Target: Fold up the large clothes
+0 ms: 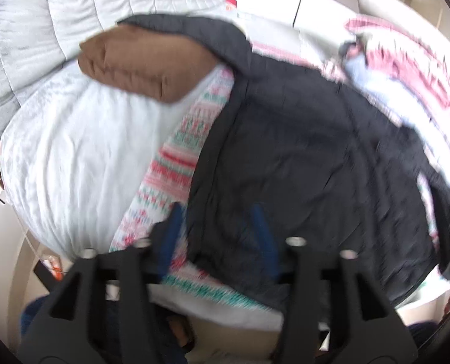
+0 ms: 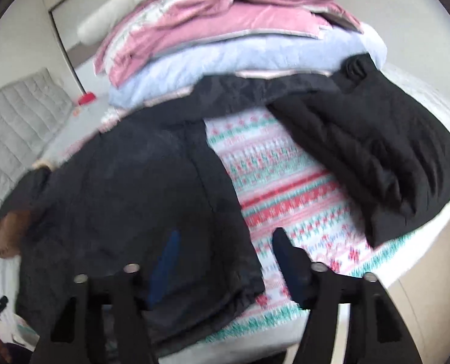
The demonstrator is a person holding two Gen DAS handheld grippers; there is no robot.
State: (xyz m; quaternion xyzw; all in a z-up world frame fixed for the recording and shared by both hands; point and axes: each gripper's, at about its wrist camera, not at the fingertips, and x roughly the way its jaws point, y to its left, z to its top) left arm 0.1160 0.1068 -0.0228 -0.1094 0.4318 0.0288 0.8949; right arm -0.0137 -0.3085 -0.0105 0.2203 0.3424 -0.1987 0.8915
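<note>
Left gripper point(image 1: 219, 233) hung above the near hem of the dark jacket point(image 1: 300, 157), jaws parted, nothing between them; its left finger point(image 1: 172, 233) stood over the patterned blanket point(image 1: 170, 157), the other over jacket cloth. The jacket lay flat on the bed, long axis running away from both tools toward a brown-lined hood point(image 1: 143, 63) at the far left (frames blurred, detail poor). Right gripper point(image 2: 225, 257) straddled the jacket's right edge, also parted and empty. A black sleeve point(image 2: 373, 163) lay flung out rightward across the blanket, nearer the right hand, so probably that hand's next reach. Folded bedding point(image 2: 225, 30) was stacked beyond.
</note>
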